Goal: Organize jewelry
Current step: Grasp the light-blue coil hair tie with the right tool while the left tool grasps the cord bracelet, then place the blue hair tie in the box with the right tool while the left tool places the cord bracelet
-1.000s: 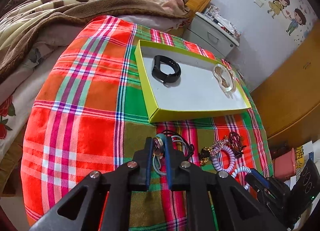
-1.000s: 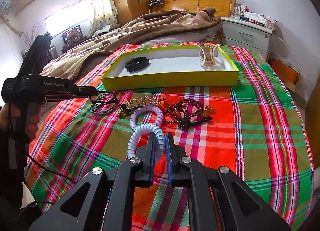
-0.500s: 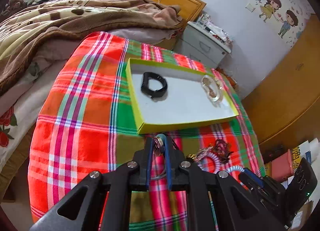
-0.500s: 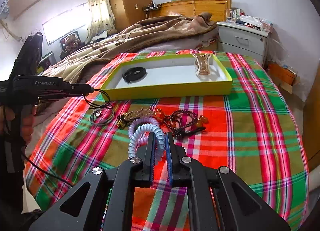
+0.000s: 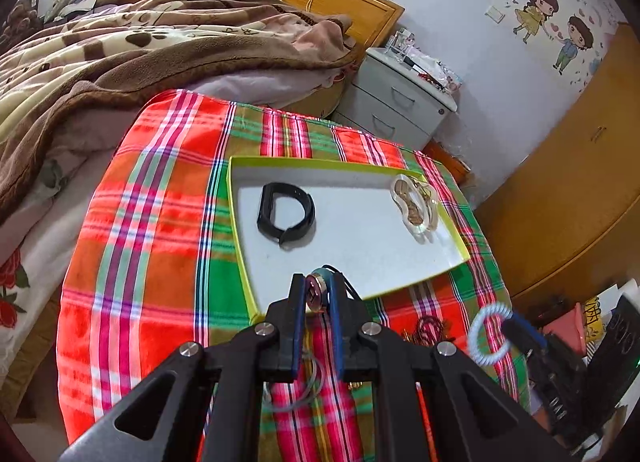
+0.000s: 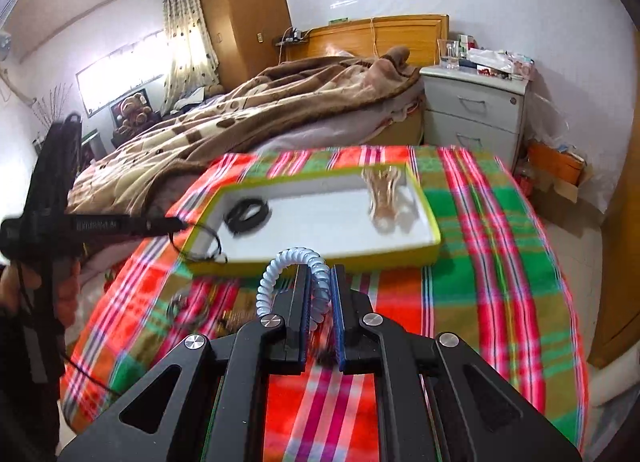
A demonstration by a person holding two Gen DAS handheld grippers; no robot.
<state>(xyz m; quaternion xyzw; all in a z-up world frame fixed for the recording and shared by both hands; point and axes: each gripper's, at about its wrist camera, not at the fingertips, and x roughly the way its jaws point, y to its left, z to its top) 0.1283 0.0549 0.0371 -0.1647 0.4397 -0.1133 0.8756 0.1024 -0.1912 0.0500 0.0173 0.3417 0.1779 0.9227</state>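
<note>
A yellow-green tray with a white floor lies on the plaid cloth; it also shows in the right wrist view. In it are a black band and a clear case of gold jewelry. My left gripper is shut on a round metal pendant with a black cord, held above the tray's near edge. My right gripper is shut on a pale blue coil bracelet, lifted off the cloth in front of the tray. The coil bracelet also shows in the left wrist view.
Loose beaded bracelets and a thin wire ring lie on the plaid cloth before the tray. A bed with a brown blanket is behind. A grey nightstand stands at the back right.
Both grippers rose from the cloth and moved toward the tray. The left carries the pendant over the tray's near edge. The right lifted the coil bracelet off the cloth.
</note>
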